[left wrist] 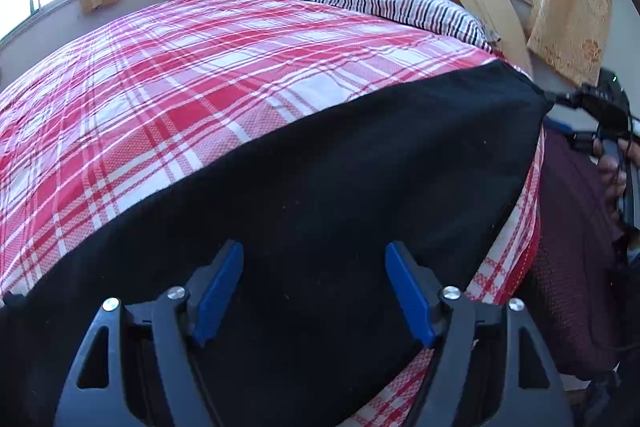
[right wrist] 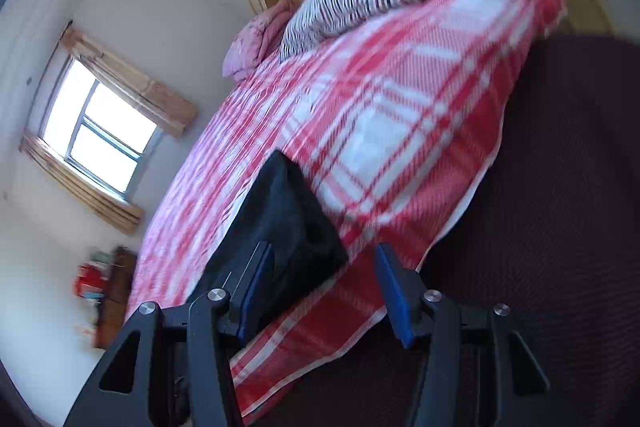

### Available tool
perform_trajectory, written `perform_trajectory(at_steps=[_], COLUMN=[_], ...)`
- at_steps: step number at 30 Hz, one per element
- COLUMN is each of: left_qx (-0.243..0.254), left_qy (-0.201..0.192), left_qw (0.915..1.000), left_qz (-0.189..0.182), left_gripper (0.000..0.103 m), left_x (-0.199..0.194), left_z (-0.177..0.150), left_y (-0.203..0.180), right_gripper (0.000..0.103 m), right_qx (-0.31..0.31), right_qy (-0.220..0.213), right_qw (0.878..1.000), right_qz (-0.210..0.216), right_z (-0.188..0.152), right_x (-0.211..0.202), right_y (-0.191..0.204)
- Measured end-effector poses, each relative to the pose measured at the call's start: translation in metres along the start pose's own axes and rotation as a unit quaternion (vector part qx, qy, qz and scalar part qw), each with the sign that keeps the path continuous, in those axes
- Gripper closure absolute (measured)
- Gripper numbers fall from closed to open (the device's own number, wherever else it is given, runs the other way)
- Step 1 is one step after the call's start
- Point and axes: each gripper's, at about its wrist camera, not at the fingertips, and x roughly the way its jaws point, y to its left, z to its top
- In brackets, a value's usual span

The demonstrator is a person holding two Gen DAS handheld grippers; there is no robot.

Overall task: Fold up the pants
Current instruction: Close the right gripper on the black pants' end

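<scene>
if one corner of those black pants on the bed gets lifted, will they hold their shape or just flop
Probably flop: the black pants lie flat, following the plaid bedspread, and drape over its edge. They look like thin, soft fabric, so likely light. The matte cloth should not slip much.

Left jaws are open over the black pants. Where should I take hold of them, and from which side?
Probably the long edge of the black pants, off to the right of the left gripper. They lie flat on the plaid sheet, so the middle offers no ridge to pinch. That edge runs by the bed's side, so come in low from there and slip one jaw under.
</scene>
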Motion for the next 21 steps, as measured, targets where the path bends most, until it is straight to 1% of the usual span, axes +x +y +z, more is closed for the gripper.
perform_trajectory(at_steps=[1,4,5,6,8,9,11,13,15,17,20,21], left_qx=[0.0,-0.002,-0.001,-0.001,-0.002,-0.002,-0.002,-0.004,-0.004,-0.004,-0.006,-0.006], left_qy=[0.0,-0.002,-0.003,-0.004,-0.005,-0.005,-0.006,-0.007,-0.008,-0.008,-0.008,-0.008], left_qw=[1.0,1.0,1.0,1.0,1.0,1.0,1.0,0.9999,0.9999,0.9999,0.9999,0.9999], left_qz=[0.001,0.002,0.004,0.005,0.007,0.007,0.008,0.008,0.008,0.007,0.005,0.005], left_gripper=[0.027,0.027,0.027,0.027,0.027,0.027,0.026,0.026,0.026,0.026,0.026,0.026], left_x=[0.0,0.0,0.0,0.0,0.0,0.0,0.0,0.0,0.001,0.0,0.0,0.0], left_z=[0.0,-0.001,-0.002,-0.002,-0.003,-0.003,-0.003,-0.004,-0.004,-0.004,-0.004,-0.004], left_y=[0.0,-0.001,-0.001,-0.002,-0.003,-0.003,-0.003,-0.002,-0.003,-0.003,-0.002,-0.002], right_gripper=[0.049,0.049,0.049,0.049,0.049,0.049,0.049,0.049,0.05,0.057,0.061,0.062], right_qx=[0.002,-0.004,-0.012,-0.018,-0.014,-0.011,-0.007,-0.008,-0.005,0.007,0.02,0.016], right_qy=[0.0,-0.008,-0.01,-0.01,-0.005,-0.002,-0.004,-0.022,-0.036,-0.041,-0.049,-0.051], right_qw=[1.0,0.999,0.999,0.999,1.0,1.0,1.0,0.999,0.998,0.998,0.996,0.996], right_qz=[0.016,0.047,0.048,0.035,0.013,0.013,0.027,0.048,0.051,0.055,0.072,0.069], right_z=[0.0,-0.001,-0.001,-0.001,-0.002,-0.003,-0.004,-0.006,-0.008,-0.009,-0.009,-0.009], right_x=[0.001,-0.002,-0.002,0.0,0.006,0.008,0.012,0.011,0.011,0.011,0.008,0.006], right_y=[0.0,0.007,0.011,0.014,0.011,0.009,0.007,0.009,0.009,0.003,-0.001,0.001])
